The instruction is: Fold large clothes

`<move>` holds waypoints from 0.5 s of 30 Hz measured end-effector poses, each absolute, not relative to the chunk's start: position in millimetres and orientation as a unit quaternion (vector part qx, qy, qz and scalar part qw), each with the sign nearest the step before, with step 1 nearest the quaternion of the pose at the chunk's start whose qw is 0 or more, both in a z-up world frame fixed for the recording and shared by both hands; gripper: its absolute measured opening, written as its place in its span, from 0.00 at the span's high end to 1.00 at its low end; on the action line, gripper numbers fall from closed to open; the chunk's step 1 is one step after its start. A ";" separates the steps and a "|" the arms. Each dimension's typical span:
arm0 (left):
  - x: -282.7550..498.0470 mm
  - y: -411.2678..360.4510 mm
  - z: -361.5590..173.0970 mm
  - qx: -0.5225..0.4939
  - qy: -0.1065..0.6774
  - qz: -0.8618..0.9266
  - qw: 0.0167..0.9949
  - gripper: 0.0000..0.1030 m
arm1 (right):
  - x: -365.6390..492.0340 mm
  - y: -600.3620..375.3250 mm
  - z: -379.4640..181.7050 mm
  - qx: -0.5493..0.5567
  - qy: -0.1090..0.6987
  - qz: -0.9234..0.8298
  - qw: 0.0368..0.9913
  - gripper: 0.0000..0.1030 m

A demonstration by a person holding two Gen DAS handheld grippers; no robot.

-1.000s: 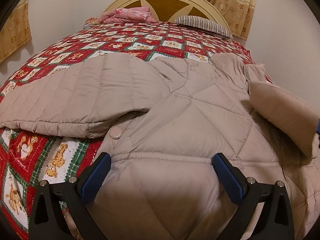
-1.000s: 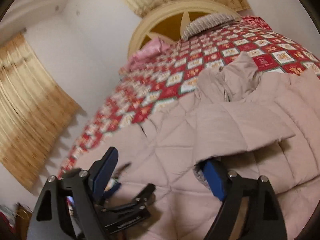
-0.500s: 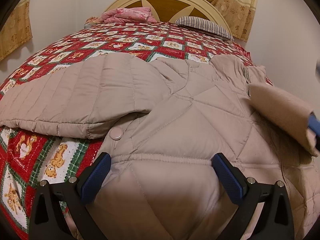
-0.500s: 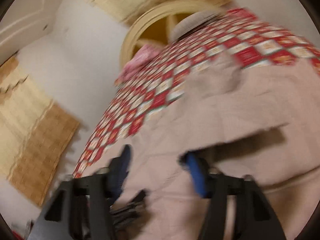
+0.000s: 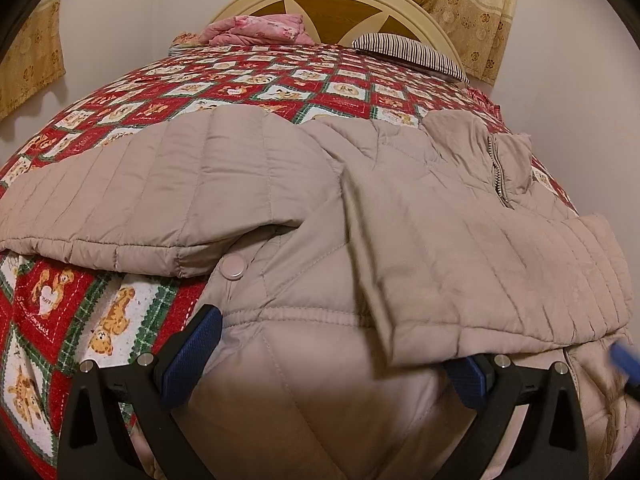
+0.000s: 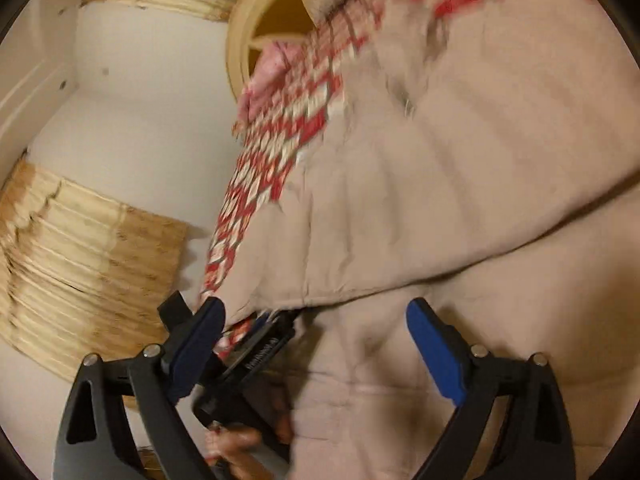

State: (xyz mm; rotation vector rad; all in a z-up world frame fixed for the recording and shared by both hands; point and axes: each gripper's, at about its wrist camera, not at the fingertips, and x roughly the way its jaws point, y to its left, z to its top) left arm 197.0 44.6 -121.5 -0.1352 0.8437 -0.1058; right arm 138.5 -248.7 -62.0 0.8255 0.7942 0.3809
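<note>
coat point(image 5: 304, 208): puffy beige one, spread flat on the bed point(image 5: 248, 92), R sleeve point(image 5: 492, 272) laid across the chest
left tongs point(image 5: 324, 356): wide open, nothing gripped, straddling the hem
right tongs point(image 6: 316, 344): open too, empty, view's blurry
risk: sleeve's springy, prob slides back off w/o smth pinning it; L sleeve point(image 5: 132, 200) not folded yet

A line of cursive stitching runs along one red square of the quilt point(image 5: 36, 312) (too small to read), and white lettering on the left gripper point(image 6: 260, 354) body is blurred past reading.
</note>
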 end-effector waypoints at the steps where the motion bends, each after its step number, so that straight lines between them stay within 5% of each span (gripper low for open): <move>1: 197.0 44.8 -121.6 -0.066 0.409 -0.051 0.909 0.01 | 133.9 -252.3 -52.8 0.376 0.356 0.172 0.838 0.18; 5: 196.3 46.6 -121.4 -0.071 0.407 -0.053 0.909 0.01 | 136.8 -262.9 -15.3 0.262 0.308 0.067 0.912 0.42; 9: 195.9 46.6 -122.4 -0.069 0.408 -0.052 0.909 0.01 | 161.4 -294.5 -18.7 0.172 0.303 -0.070 0.935 0.47; 13: 196.4 45.7 -122.7 -0.067 0.408 -0.051 0.909 0.01 | 197.5 -338.7 -75.5 0.157 0.397 -0.119 0.897 0.90; 15: 196.4 45.9 -122.6 -0.067 0.409 -0.051 0.909 0.01 | 194.6 -359.8 -102.9 0.185 0.404 -0.132 0.886 1.00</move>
